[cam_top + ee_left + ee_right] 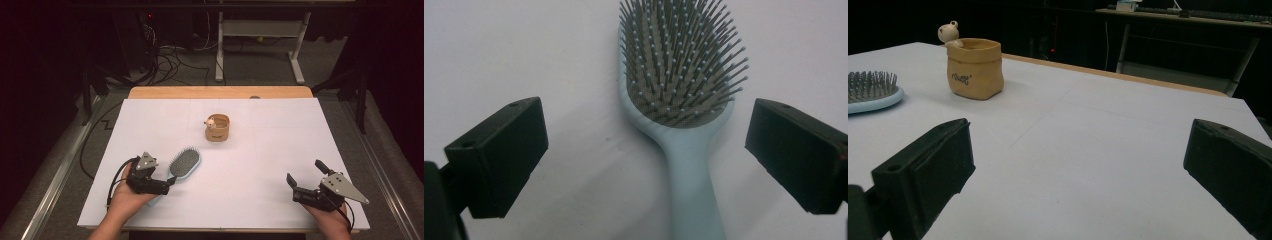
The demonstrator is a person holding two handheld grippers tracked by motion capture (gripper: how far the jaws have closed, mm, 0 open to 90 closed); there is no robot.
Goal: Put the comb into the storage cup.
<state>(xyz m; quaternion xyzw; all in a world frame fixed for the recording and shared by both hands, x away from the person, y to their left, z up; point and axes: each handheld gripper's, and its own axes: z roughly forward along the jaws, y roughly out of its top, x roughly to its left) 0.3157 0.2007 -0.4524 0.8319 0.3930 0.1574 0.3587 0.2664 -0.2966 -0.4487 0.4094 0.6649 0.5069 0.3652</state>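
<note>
A light blue hairbrush [184, 164] lies bristles up on the white table top, left of the middle, with its handle toward the person. My left gripper [169, 182] is open over that handle. In the left gripper view its jaws [644, 122] stand wide on either side of the hairbrush [679, 60] and touch nothing. A tan pot [217, 128] with a small pale figure on its rim stands upright at the table's centre back. My right gripper [305, 173] is open near the front right, holding nothing. The right gripper [1080, 145] view looks across the table at the pot [974, 67] and the brush head [870, 92].
The white table top [280, 145] has a wooden strip [220, 92] along its far edge. Behind it on the floor are tangled cables [172, 62] and a white table frame [260, 30]. Metal rails run along both sides of the table.
</note>
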